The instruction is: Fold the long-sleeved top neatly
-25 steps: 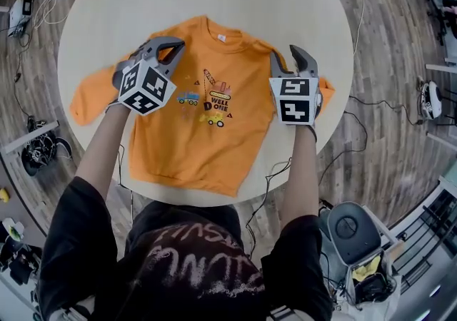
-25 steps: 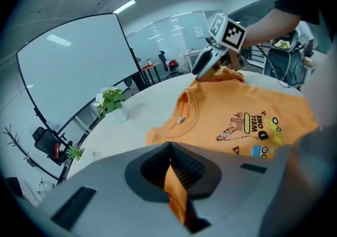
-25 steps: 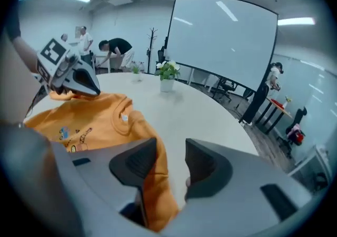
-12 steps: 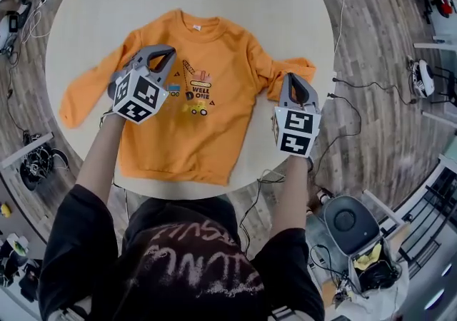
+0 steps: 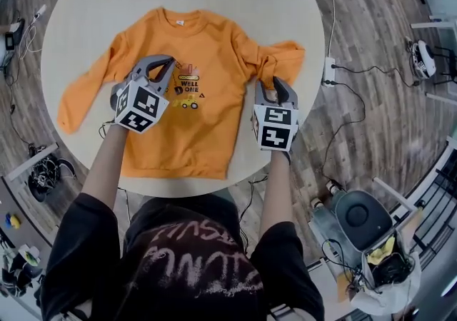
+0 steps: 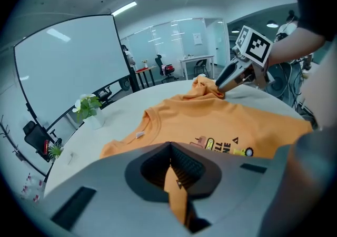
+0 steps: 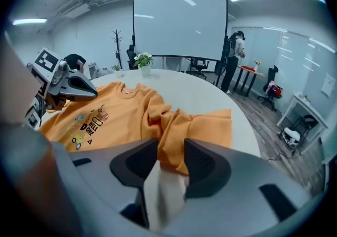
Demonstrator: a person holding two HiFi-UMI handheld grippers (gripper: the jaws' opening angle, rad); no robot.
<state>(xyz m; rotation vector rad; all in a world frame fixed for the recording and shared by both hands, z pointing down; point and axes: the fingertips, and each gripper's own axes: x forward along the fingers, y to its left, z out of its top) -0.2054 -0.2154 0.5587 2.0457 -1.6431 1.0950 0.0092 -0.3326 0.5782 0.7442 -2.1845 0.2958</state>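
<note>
Where the head view looks down on the round table point(image 5: 293, 6), the orange sweatshirt point(image 5: 193, 127) lies flat, front up, neck away from the person. Its right sleeve point(image 5: 284, 55) is crumpled into a heap near the table's edge. The left gripper point(image 5: 164, 63) stands over the chest, just left of the print. The right gripper point(image 5: 271, 84) points at the near side of the heaped sleeve.

In the left gripper view that claw is clenched tight. Only a thin sliver of orange shows in the slit, and whether cloth is pinched there I cannot tell. The sweatshirt spreads out ahead of it across the table.

In the right gripper view the jaws stand well apart and have just been opening. The bunched sleeve sits between their tips, with pale tabletop showing in the gap nearer the camera, so the cloth is released and not clamped.

A second ago the right sleeve lay out to the side, mostly hidden behind the right gripper, which stood beside the body of the sweatshirt. Since then the sleeve has been gathered into its heap. The left gripper keeps much the same spot on the chest.
</note>
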